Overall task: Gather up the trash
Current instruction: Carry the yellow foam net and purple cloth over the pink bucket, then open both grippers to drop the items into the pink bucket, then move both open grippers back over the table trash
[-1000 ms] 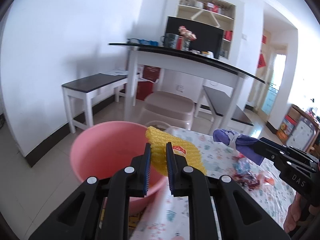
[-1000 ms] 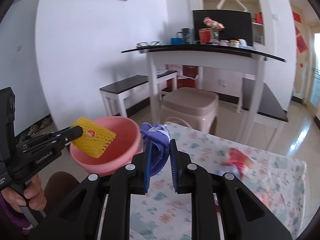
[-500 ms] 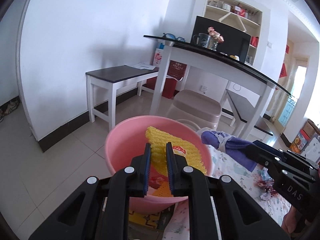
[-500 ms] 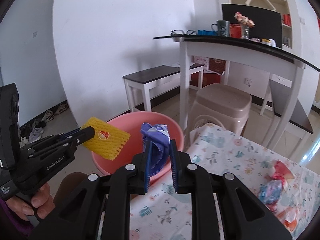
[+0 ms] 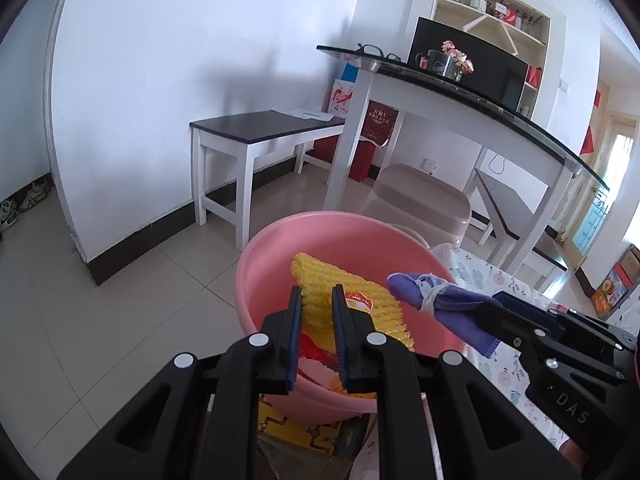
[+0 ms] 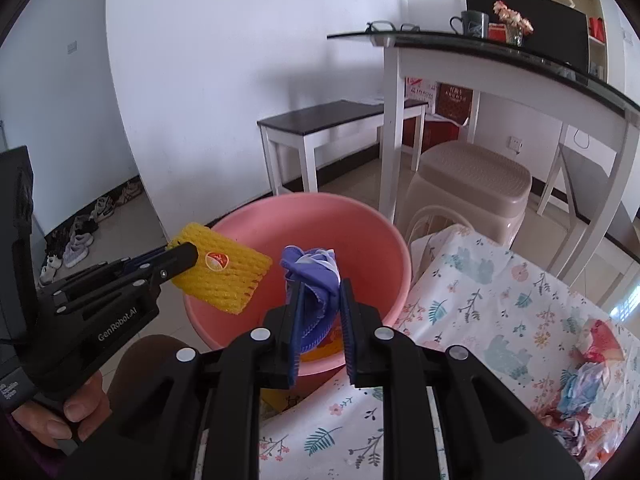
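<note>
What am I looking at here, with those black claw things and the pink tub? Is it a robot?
No robot: a person holds a black two-finger grabber in each hand, and each grabber carries a wide-angle camera looking along its fingers. So each picture is one grabber's own view. The left gripper is clamped on a yellow foam net; the right gripper is clamped on a crumpled purple cloth. Both are held above a pink basin, which already has some scraps in it. Beside it is a table with a flowered tablecloth, where more crumpled wrappers lie.

black tongs (image 5: pixel 316 332), blue ribbed pads, silver screws, white lettering
</note>
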